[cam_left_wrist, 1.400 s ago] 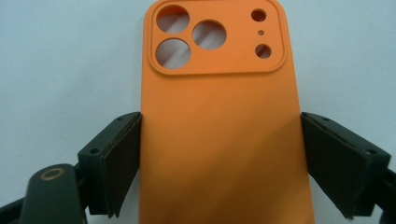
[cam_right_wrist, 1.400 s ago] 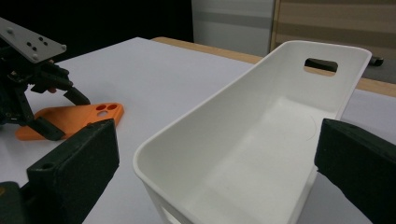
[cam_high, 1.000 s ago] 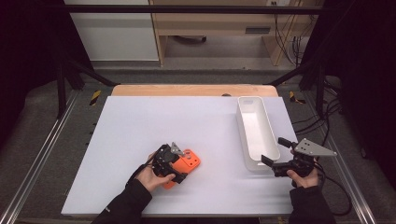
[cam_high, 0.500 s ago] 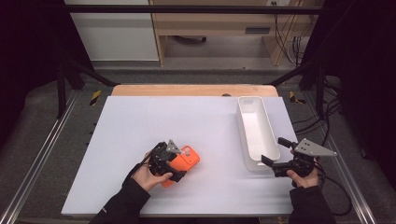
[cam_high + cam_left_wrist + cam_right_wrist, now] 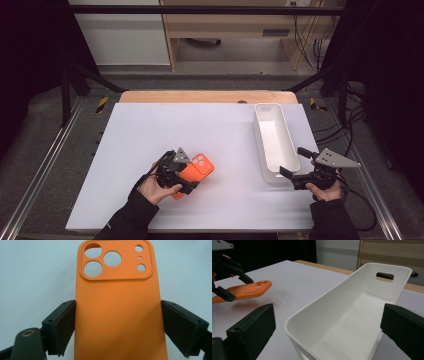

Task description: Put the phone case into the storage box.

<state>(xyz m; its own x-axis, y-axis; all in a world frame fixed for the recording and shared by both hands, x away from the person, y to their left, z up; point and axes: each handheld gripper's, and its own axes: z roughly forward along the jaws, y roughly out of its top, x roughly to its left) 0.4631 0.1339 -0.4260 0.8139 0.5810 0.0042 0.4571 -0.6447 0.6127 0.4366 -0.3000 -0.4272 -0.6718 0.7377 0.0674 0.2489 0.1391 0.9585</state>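
Note:
An orange phone case (image 5: 195, 173) (image 5: 117, 302) (image 5: 244, 292) with camera cut-outs is held just above the white table (image 5: 150, 130). My left gripper (image 5: 180, 182) (image 5: 117, 330) is shut on its two long edges, and the case points away toward the right. A long white bin (image 5: 274, 140) (image 5: 352, 312) stands empty at the right of the table. Just beyond its near end my right gripper (image 5: 292, 165) (image 5: 327, 332) stands open, its jaws spread to either side of the bin's near wall without touching it.
A wooden strip (image 5: 205, 96) runs along the far edge of the table. Metal rails (image 5: 45, 155) flank the table on both sides. Cables (image 5: 350, 120) lie on the floor at the right.
My left gripper has lifted the orange case a little off the table and carried it slightly right. The right gripper and the bin have stayed where they were.

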